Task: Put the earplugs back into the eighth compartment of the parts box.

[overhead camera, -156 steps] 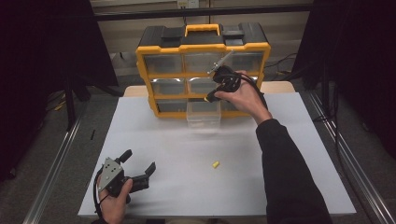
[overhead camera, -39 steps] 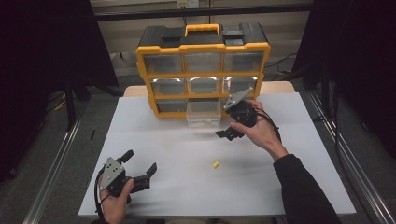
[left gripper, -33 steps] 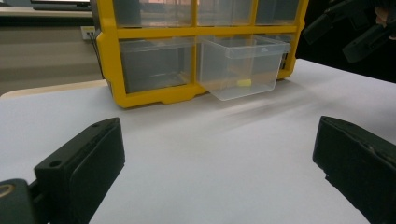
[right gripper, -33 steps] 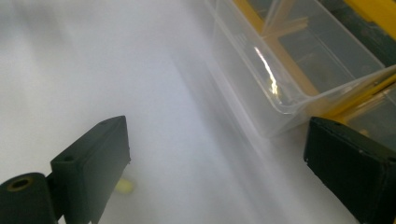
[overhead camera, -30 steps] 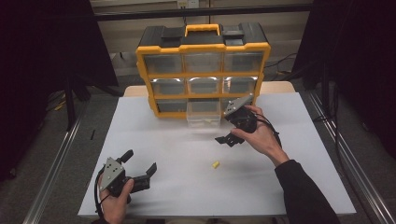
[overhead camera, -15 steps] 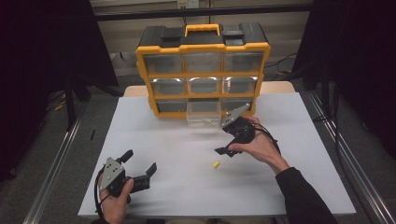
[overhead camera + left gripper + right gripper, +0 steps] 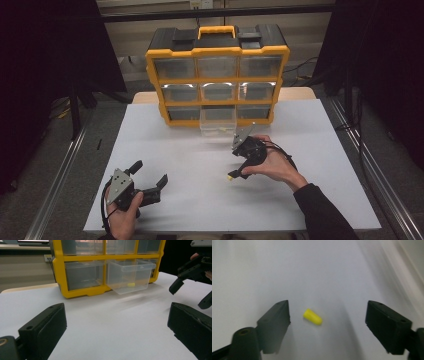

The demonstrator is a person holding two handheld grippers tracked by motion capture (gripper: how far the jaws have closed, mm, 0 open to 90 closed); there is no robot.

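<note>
Lowering over the yellow plug (image 7: 312, 316) mid-surface, the right tool (image 7: 327, 315) has been narrowed, nothing gripped yet.

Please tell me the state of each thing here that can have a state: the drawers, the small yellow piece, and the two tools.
Yellow and black plastic drawer cabinet: upright at the table's far side.
Clear plastic bottom-middle drawer: pulled out, a small yellow piece inside.
Other drawers: pushed in.
Small yellow foam earplug: lying loose on the white table, between the right tool's jaws, untouched.
Right tool: open, jaws just been closing.
Left tool: open, empty.
</note>
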